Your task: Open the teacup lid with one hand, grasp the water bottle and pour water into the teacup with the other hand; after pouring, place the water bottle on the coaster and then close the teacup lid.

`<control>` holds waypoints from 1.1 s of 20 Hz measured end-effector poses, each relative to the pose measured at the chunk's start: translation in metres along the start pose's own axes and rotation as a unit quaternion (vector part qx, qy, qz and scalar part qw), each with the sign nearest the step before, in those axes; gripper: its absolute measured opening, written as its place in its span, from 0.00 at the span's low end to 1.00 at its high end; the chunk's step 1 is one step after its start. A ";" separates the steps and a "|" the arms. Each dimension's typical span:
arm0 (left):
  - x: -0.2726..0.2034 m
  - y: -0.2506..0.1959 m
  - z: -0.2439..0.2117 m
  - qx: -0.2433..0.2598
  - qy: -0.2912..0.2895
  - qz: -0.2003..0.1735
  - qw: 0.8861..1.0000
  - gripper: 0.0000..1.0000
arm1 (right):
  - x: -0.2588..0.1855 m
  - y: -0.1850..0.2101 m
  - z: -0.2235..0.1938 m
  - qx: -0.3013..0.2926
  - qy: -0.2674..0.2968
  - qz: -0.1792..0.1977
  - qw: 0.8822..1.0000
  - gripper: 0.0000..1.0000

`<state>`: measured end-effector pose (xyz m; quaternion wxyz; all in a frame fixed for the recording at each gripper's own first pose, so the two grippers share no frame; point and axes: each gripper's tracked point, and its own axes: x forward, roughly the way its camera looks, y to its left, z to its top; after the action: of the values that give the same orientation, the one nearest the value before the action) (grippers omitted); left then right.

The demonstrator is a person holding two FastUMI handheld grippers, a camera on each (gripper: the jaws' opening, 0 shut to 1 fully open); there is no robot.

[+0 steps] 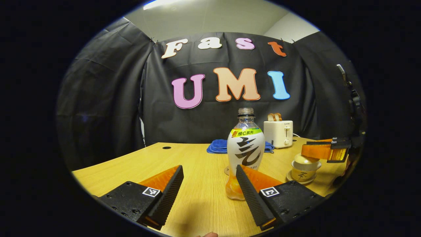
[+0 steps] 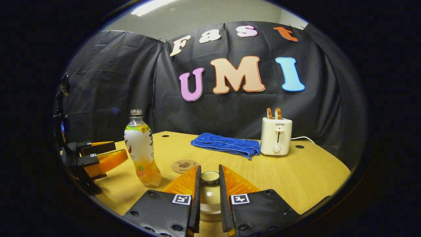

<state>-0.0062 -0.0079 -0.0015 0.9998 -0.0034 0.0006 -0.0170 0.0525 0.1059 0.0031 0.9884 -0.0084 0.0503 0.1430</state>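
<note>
A small ceramic teacup (image 1: 304, 171) sits on its saucer near the table's (image 2: 296, 177) front edge; its glazed lid (image 2: 210, 191) looks slippery and fragile, and the right gripper (image 2: 209, 182) has its fingers closed on the lid's knob (image 2: 210, 177). Just beside it stands an uncapped plastic water bottle (image 1: 246, 151), light and squeezable, holding a little orange liquid at the bottom, best gripped at its waist. The left gripper (image 1: 207, 184) is spread wide before it, with the round coaster (image 2: 185, 166) just behind.

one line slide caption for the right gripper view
Right gripper closed on the teacup lid, water bottle standing nearby.
</note>
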 end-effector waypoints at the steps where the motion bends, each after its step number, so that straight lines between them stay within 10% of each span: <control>1: -0.003 -0.002 0.000 0.001 0.000 -0.005 1.000 0.94 | 0.000 -0.002 0.004 -0.002 -0.005 -0.003 1.000 0.30; 22: 0.033 -0.071 -0.015 -0.001 0.050 -0.097 0.994 0.94 | -0.034 -0.057 0.031 0.032 -0.049 -0.034 0.998 0.29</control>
<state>0.0242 -0.0802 -0.0160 0.9922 -0.0038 0.0507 -0.1142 0.0392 0.0425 0.0375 0.9938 0.0288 0.0061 0.1075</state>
